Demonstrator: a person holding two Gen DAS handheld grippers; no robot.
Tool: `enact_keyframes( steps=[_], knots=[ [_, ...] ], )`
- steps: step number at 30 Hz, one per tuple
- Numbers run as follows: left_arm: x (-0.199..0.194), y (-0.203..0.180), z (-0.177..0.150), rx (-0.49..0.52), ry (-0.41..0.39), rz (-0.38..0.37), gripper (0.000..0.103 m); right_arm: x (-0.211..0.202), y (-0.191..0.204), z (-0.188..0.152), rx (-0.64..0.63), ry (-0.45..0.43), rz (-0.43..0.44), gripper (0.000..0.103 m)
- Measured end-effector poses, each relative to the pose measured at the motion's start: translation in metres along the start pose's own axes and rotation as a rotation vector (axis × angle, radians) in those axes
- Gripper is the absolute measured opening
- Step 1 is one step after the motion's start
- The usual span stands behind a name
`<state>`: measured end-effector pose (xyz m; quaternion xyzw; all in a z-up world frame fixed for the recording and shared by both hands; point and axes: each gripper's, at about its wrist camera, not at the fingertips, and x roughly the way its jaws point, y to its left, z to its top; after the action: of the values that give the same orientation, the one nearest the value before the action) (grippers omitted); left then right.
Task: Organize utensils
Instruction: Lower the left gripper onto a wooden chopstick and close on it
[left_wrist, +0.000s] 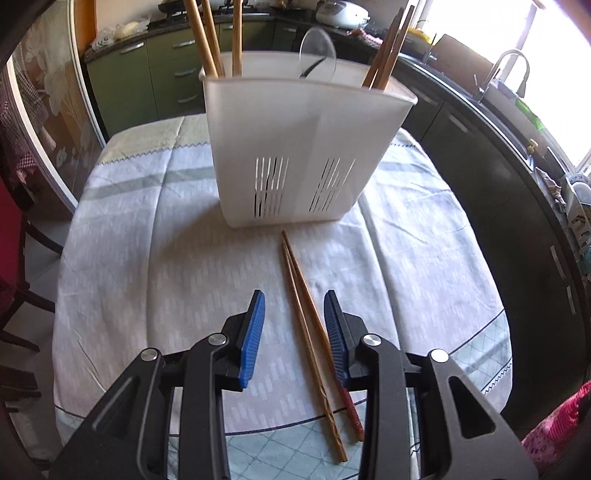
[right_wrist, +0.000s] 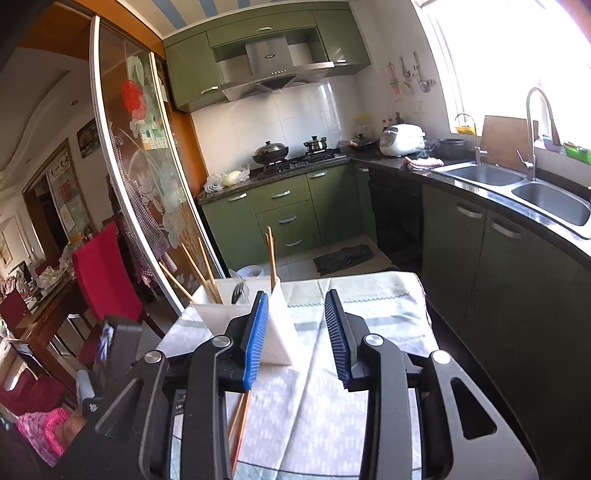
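Observation:
A white slotted utensil holder stands on the table and holds several wooden chopsticks and a clear spoon. A pair of wooden chopsticks lies on the cloth in front of it. My left gripper is open above the cloth, its jaws on either side of the lying pair, the right pad close to them. My right gripper is open and empty, higher up to the right of the holder. The lying chopsticks show below its left finger.
A light patterned tablecloth covers the small table. Dark kitchen cabinets and a sink run along the right. Red chairs stand to the left. The left gripper's body shows at lower left in the right wrist view.

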<state>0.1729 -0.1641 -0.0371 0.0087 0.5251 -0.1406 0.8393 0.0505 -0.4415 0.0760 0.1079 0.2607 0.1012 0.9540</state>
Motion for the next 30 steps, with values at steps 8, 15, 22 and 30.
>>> enact_keyframes(
  steps=[8,15,22,30],
  knots=[
    [0.052,0.004,-0.011,-0.095,0.168,0.037,0.032,-0.005,-0.038,-0.047,0.076,0.071,0.052,0.032],
    [0.064,-0.004,-0.016,-0.101,0.184,0.087,0.032,0.004,-0.057,-0.071,0.124,0.123,0.093,0.032],
    [0.071,-0.024,-0.017,-0.062,0.178,0.158,0.021,-0.002,-0.073,-0.078,0.175,0.119,0.096,0.033],
    [0.064,-0.028,-0.015,-0.064,0.131,0.124,0.006,-0.002,-0.074,-0.078,0.169,0.121,0.028,0.033]
  ],
)
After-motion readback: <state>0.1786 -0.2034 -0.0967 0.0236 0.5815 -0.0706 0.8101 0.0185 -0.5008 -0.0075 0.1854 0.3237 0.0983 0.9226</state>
